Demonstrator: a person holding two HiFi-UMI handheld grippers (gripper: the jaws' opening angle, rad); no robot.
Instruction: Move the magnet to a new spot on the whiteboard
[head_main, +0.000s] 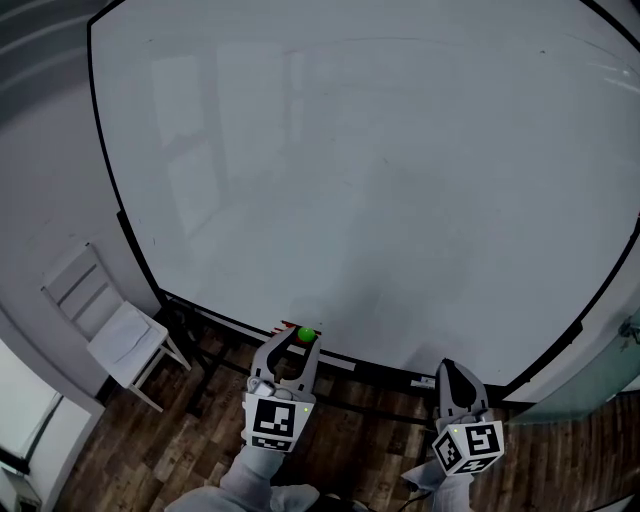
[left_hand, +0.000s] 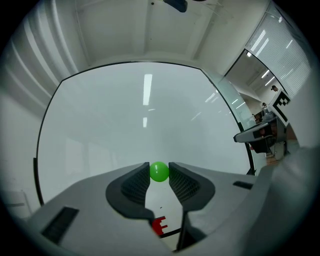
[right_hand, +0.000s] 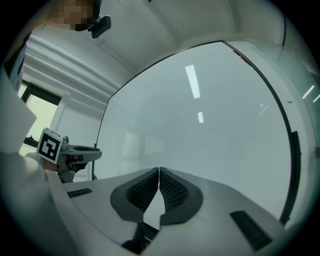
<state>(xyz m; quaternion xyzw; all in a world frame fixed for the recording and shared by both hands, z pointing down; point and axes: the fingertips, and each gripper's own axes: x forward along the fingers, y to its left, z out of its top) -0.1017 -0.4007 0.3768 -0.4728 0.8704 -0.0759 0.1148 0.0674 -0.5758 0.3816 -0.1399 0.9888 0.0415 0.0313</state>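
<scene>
A small round green magnet (head_main: 306, 334) sits near the bottom edge of the big whiteboard (head_main: 380, 170), left of centre. My left gripper (head_main: 301, 340) is shut on it. In the left gripper view the green magnet (left_hand: 159, 171) is pinched between the two dark ribbed pads (left_hand: 136, 184) at their tips, with the whiteboard (left_hand: 140, 120) filling the background. Whether the magnet touches the board I cannot tell. My right gripper (head_main: 449, 368) hangs lower right, off the board, holding nothing; in its own view the right gripper (right_hand: 159, 170) has its jaws closed tip to tip.
A white chair (head_main: 105, 322) stands on the wooden floor at the left, below the board's corner. A small red item (left_hand: 159, 226) lies at the board's black bottom frame (head_main: 400, 368) under the left gripper. A glass wall and office furniture (left_hand: 262, 132) are off to the right.
</scene>
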